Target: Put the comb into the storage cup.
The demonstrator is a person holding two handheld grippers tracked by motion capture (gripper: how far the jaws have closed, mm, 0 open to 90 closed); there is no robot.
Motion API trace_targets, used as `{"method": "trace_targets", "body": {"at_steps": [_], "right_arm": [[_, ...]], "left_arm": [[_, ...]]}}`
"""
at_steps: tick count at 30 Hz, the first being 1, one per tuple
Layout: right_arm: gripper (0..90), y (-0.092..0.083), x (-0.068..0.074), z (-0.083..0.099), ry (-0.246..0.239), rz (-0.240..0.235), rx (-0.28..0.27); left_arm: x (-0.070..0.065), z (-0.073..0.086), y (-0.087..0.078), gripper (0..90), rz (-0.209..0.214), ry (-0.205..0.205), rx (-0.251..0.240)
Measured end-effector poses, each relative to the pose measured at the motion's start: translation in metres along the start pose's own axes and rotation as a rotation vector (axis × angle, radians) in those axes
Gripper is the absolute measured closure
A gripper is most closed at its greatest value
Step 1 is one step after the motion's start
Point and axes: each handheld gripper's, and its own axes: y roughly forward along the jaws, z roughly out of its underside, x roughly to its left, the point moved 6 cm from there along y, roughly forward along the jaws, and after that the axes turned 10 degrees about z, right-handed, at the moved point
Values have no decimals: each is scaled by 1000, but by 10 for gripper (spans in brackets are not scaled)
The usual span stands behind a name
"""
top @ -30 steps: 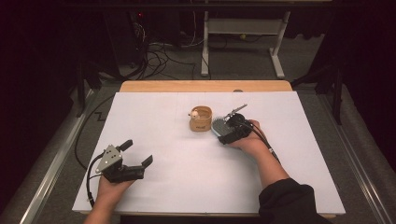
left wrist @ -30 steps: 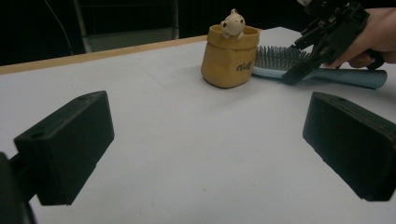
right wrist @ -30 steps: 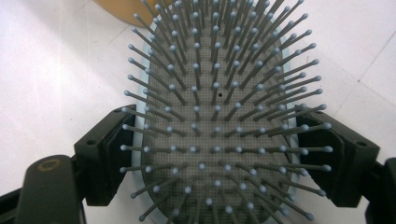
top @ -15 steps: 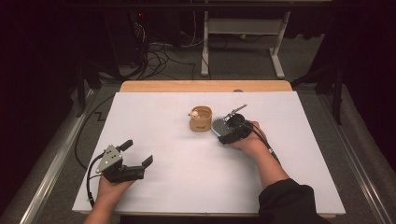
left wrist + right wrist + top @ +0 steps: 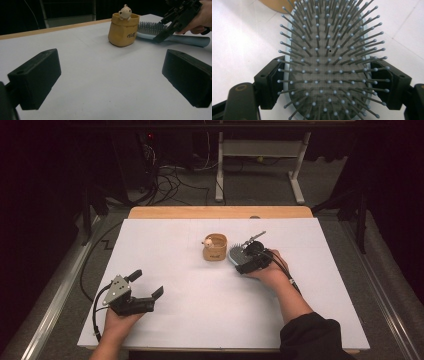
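Gripping the brush [image 5: 329, 62] by its head, right gripper [image 5: 248, 261] fingers clamped on both edges, brush lying just right of the cup [image 5: 215, 248]; left gripper [image 5: 145, 292] fingers wide open, empty.

White-covered table [image 5: 200, 320] with a light wood edge strip [image 5: 220, 212] along its far side. Beyond that strip, grey carpet floor [image 5: 260, 195] with a tangle of black cables [image 5: 170, 182] to the left and a white metal desk frame [image 5: 260, 150] standing behind. Metal rails [image 5: 50, 300] run down both sides of the table. Room dark, light falling mostly on the tabletop.
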Motion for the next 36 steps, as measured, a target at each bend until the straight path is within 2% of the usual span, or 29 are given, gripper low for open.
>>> {"method": "trace_targets", "body": {"at_steps": [9,16,20,21,36], "right_arm": [[207,-24,-5,6,-10,14,-41],[207,-41,-9,17,-3,25,-65],[207,-47,-10,24,5,21,-66],[207,-53,-10,31,25,13,-71],[207,-75,-8,68,21,21,-78]], "left_arm": [[-1,0,0,28,1,-3,-4],[-1,0,0,28,2,0,1],[1,0,1,28,2,-11,2],[0,0,1,28,2,-8,-3],[-1,1,2,28,6,-6,6]]}}
